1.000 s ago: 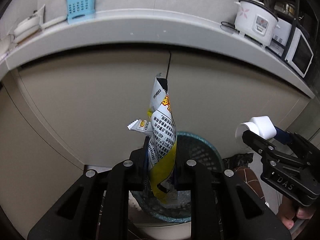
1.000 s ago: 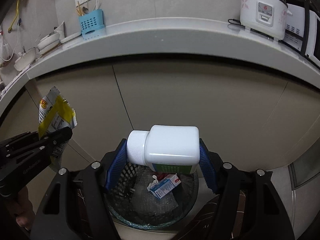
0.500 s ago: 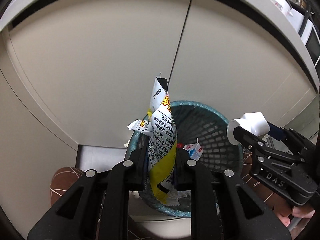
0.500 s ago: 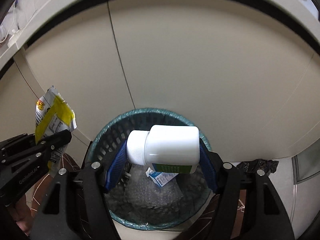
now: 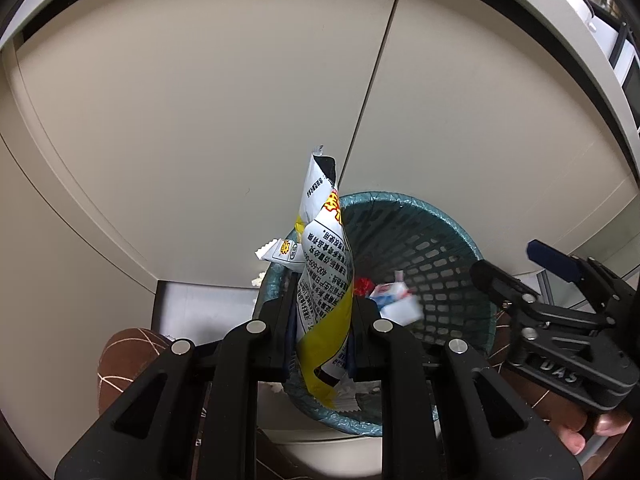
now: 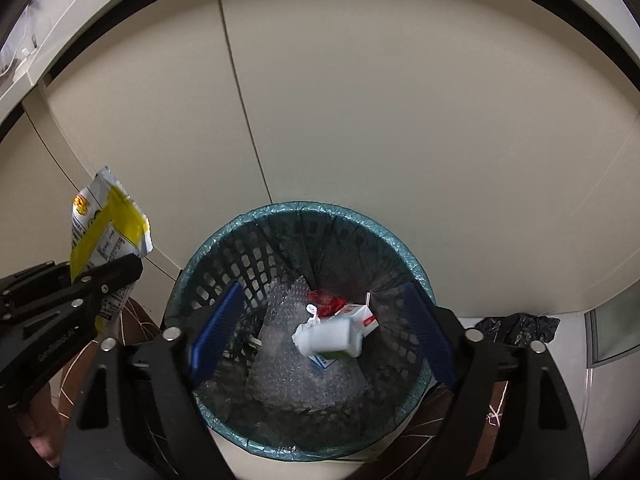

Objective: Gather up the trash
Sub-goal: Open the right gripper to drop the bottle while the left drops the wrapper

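A teal mesh trash bin (image 6: 224, 248) stands on the floor against cream cabinet doors; it also shows in the left wrist view (image 5: 448, 232). My right gripper (image 6: 322, 332) is open above the bin. The white bottle (image 6: 328, 336) is free of it, blurred, among bubble wrap, a small carton and a red scrap; it shows in the left wrist view too (image 5: 402, 310). My left gripper (image 5: 324, 320) is shut on a yellow and white snack wrapper (image 5: 324, 280), held upright over the bin's left rim. The wrapper shows at left in the right wrist view (image 6: 104, 232).
Cream cabinet doors (image 6: 400, 120) rise right behind the bin under a white counter edge (image 5: 560, 20). A black plastic bag (image 6: 520, 326) lies on the floor to the bin's right. Brown patterned floor (image 5: 124, 352) shows to the left.
My right gripper has opened and the white bottle has dropped into the bin. Both grippers have tilted down over the bin. The left gripper still holds the wrapper.
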